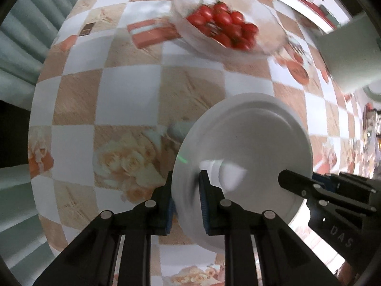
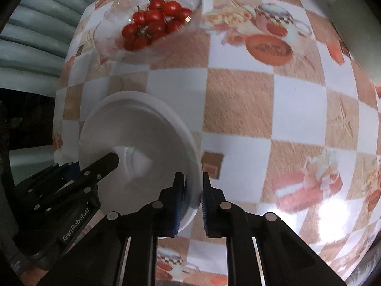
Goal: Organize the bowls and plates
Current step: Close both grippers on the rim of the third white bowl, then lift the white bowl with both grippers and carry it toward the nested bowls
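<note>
Left gripper: fingers clenched on the near-left rim of the white plate, one finger under and one over. Right gripper: fingers clenched likewise on the opposite rim, a two-sided hold that likely keeps the plate level for carrying. Plate sits low over the checkered bench, well apart from the glass bowl of tomatoes; contact with bench unclear.

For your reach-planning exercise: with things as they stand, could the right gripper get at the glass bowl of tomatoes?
Probably not at once. The right gripper is shut on the rim of the white plate, which the left gripper also clamps. The checked tablecloth between plate and glass bowl of tomatoes looks bare, so after letting go, likely yes.
</note>
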### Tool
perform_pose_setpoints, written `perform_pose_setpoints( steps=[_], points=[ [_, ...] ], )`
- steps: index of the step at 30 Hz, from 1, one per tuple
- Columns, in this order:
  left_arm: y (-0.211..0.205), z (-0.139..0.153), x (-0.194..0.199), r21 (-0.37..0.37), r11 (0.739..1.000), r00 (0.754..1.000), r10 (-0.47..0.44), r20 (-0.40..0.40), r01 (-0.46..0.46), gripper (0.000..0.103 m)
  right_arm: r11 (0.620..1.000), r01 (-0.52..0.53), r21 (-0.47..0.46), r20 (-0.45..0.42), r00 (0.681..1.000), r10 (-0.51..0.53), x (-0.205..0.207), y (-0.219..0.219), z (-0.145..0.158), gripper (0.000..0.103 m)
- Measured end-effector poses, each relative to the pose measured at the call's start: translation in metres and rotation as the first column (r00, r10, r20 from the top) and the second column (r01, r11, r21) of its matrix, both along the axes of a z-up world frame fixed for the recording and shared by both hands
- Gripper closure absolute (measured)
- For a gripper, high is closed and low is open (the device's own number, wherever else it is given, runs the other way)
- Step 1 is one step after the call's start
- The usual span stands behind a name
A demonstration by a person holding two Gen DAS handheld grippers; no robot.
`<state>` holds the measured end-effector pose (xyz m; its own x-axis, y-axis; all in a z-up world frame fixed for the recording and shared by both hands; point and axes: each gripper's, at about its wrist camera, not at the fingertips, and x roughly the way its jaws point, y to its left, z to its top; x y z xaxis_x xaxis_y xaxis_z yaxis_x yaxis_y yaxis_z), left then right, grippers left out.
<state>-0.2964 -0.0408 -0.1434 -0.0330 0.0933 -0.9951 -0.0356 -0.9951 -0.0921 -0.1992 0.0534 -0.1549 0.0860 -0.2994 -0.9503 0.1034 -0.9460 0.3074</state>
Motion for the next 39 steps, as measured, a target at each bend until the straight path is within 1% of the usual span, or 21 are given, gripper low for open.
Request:
perform_pose_setpoints(
  steps=[5, 9, 14, 17, 21, 25, 27, 29, 30, 31, 33, 35, 36, 39],
  points=[
    [0.027, -0.001, 0.031, -0.001, 0.998, 0.997, -0.07, 0.011, 0.07, 0.083, 1.0, 0.013, 0.009, 0.023, 1.0, -0.013, 0.032, 0.018, -0.003, 0.087],
    [0.051, 0.001, 0.063, -0.008, 0.992, 0.992, -0.126, 0.015, 0.126, 0.083, 0.999, 0.028, 0.018, 0.048, 0.998, -0.029, 0.052, 0.035, -0.004, 0.087],
    [0.077, 0.002, 0.105, -0.003, 0.983, 0.983, -0.184, 0.028, 0.184, 0.083, 0.998, 0.057, 0.022, 0.079, 0.995, -0.058, 0.087, 0.056, -0.009, 0.087],
    [0.089, 0.002, 0.121, -0.005, 0.979, 0.978, -0.205, 0.035, 0.205, 0.083, 0.997, 0.07, 0.023, 0.09, 0.993, -0.071, 0.111, 0.066, -0.01, 0.087],
    [0.103, 0.003, 0.144, 0.0, 0.975, 0.974, -0.222, 0.043, 0.223, 0.083, 0.996, 0.091, 0.018, 0.105, 0.99, -0.092, 0.126, 0.076, -0.013, 0.087],
    [0.114, 0.002, 0.153, -0.003, 0.972, 0.971, -0.236, 0.046, 0.237, 0.082, 0.994, 0.107, 0.011, 0.112, 0.988, -0.108, 0.143, 0.091, -0.014, 0.087],
    [0.132, -0.001, 0.16, -0.016, 0.969, 0.969, -0.245, 0.04, 0.245, 0.082, 0.993, 0.121, 0.005, 0.119, 0.986, -0.121, 0.147, 0.097, -0.015, 0.087],
    [0.139, 0.0, 0.163, -0.023, 0.97, 0.969, -0.243, 0.038, 0.244, 0.082, 0.992, 0.127, 0.004, 0.122, 0.984, -0.127, 0.149, 0.104, -0.015, 0.087],
    [0.142, 0.0, 0.155, -0.024, 0.97, 0.97, -0.241, 0.038, 0.242, 0.082, 0.992, 0.128, 0.005, 0.119, 0.985, -0.128, 0.149, 0.117, -0.012, 0.087],
    [0.156, -0.005, 0.153, -0.024, 0.97, 0.97, -0.24, 0.04, 0.241, 0.082, 0.991, 0.13, 0.007, 0.115, 0.985, -0.13, 0.149, 0.116, -0.011, 0.087],
    [0.164, -0.005, 0.154, -0.026, 0.97, 0.97, -0.239, 0.036, 0.24, 0.082, 0.991, 0.135, 0.008, 0.112, 0.984, -0.135, 0.151, 0.127, -0.007, 0.087],
    [0.168, -0.001, 0.159, -0.029, 0.97, 0.97, -0.242, 0.028, 0.243, 0.082, 0.99, 0.142, 0.003, 0.112, 0.984, -0.141, 0.15, 0.137, -0.005, 0.087],
    [0.167, -0.001, 0.159, -0.029, 0.97, 0.97, -0.242, 0.025, 0.242, 0.082, 0.99, 0.144, 0.001, 0.11, 0.984, -0.143, 0.144, 0.133, -0.005, 0.087],
    [0.17, 0.012, 0.158, -0.029, 0.971, 0.971, -0.239, 0.003, 0.239, 0.082, 0.988, 0.156, -0.005, 0.103, 0.983, -0.154, 0.146, 0.145, 0.003, 0.087]
  ],
)
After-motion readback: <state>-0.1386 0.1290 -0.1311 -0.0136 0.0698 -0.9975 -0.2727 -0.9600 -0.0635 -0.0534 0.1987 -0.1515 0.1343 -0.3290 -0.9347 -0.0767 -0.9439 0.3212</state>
